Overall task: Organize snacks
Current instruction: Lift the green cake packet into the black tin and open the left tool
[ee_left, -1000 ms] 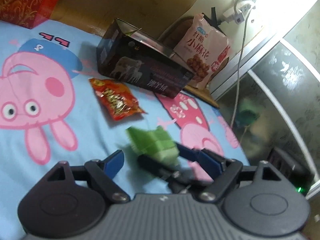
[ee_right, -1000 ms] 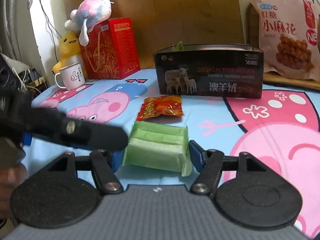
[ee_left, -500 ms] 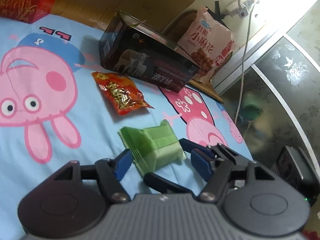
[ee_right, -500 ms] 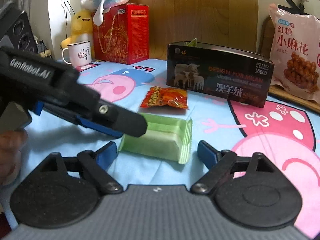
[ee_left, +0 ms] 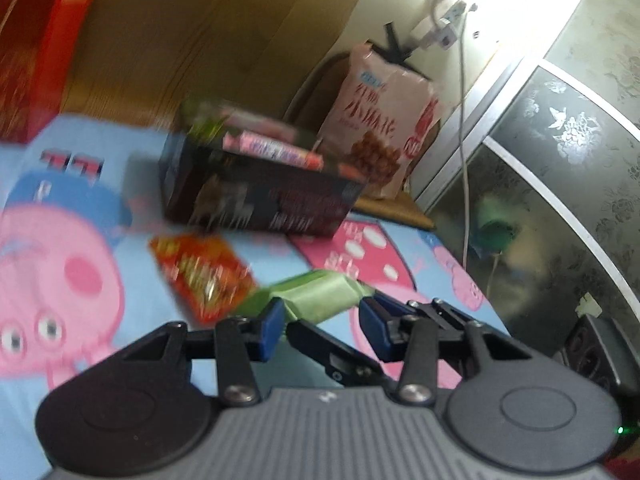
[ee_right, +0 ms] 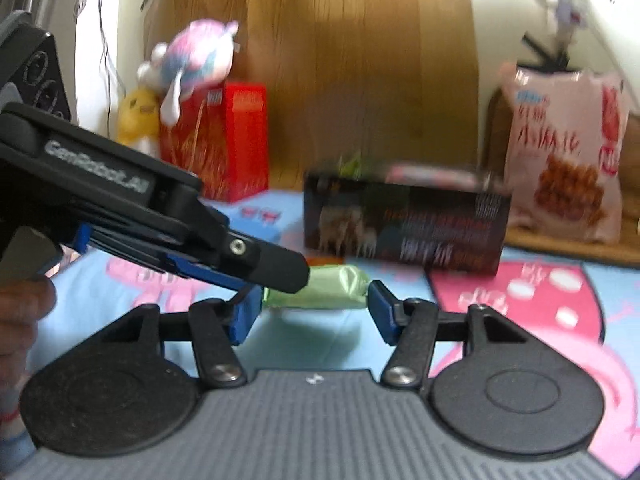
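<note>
A green snack pack [ee_left: 320, 298] lies on the Peppa Pig sheet [ee_left: 60, 264], also in the right wrist view [ee_right: 316, 286]. My left gripper [ee_left: 322, 326] is open just short of it. My right gripper [ee_right: 312, 314] is open too, the pack just beyond its fingertips. The left gripper's body [ee_right: 160, 216] crosses the right wrist view at left. A red-orange snack packet [ee_left: 200, 272] lies left of the green pack. A dark open box [ee_left: 260, 196] behind holds pink-wrapped snacks [ee_left: 272, 148]; it also shows in the right wrist view [ee_right: 404, 220]. Both views are motion-blurred.
A large pink snack bag [ee_left: 380, 128] leans behind the box at right, seen too in the right wrist view [ee_right: 560, 168]. A red box [ee_right: 224, 148], plush toys [ee_right: 192, 64] and a wooden headboard [ee_right: 360, 72] stand at the back. A patterned glass door [ee_left: 560, 200] is at right.
Both grippers have risen and pulled back; the views look over the box's top, showing snacks inside. The green pack stays on the sheet, now smaller and farther. Both stay open.
</note>
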